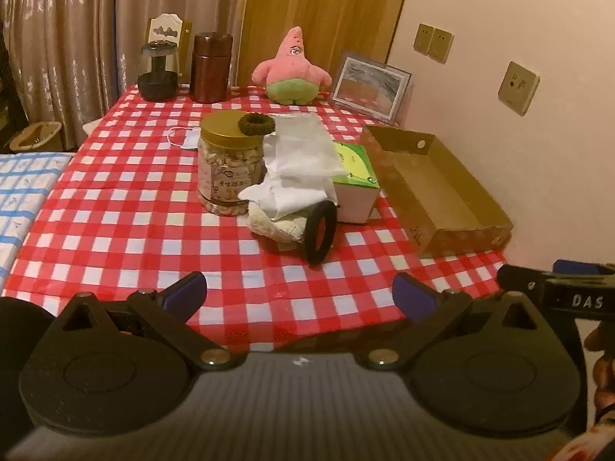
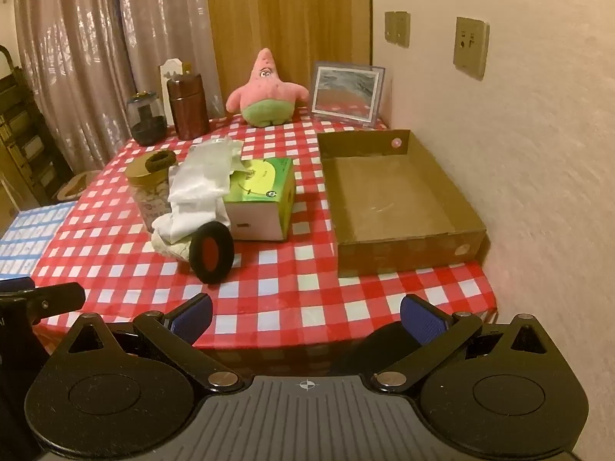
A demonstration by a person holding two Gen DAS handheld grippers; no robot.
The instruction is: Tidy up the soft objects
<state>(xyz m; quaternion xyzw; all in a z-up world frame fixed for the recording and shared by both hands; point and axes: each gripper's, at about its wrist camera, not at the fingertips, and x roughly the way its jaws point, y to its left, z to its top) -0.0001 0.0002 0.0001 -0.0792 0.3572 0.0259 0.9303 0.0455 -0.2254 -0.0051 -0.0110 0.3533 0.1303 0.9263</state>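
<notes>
Both grippers hang over the near edge of the table (image 2: 269, 299), each with its blue pads spread wide and nothing between them: the left gripper (image 1: 300, 296) faces the clutter at the middle of the red-and-white checked cloth, and the right gripper (image 2: 305, 317) faces the cloth between that clutter and the cardboard tray (image 2: 388, 199). Part of the right gripper's black body shows at the right edge of the left view, with fingers of a hand (image 1: 599, 361) beside it. Nearest on the cloth stands a black ring (image 2: 211, 252) on its edge, leaning against a cream cloth bundle (image 1: 275, 226). White cloths (image 2: 203, 188) are heaped on that bundle and drape up over a green-topped tissue box (image 2: 265, 199), which sits just right of them. Left of the heap stands a nut jar (image 1: 226, 169) with a gold lid, and a dark knitted scrunchie (image 1: 255, 125) lies on the lid's far edge. Behind the jar, a face mask (image 1: 182, 140) lies flat on the cloth. The tray lies open by the wall, apart from the box, and holds nothing. At the far edge a pink star plush (image 2: 265, 92) sits upright, with a framed picture (image 2: 348, 94) to its right and a brown canister (image 1: 211, 67) and a dark glass jar (image 1: 158, 71) to its left.
</notes>
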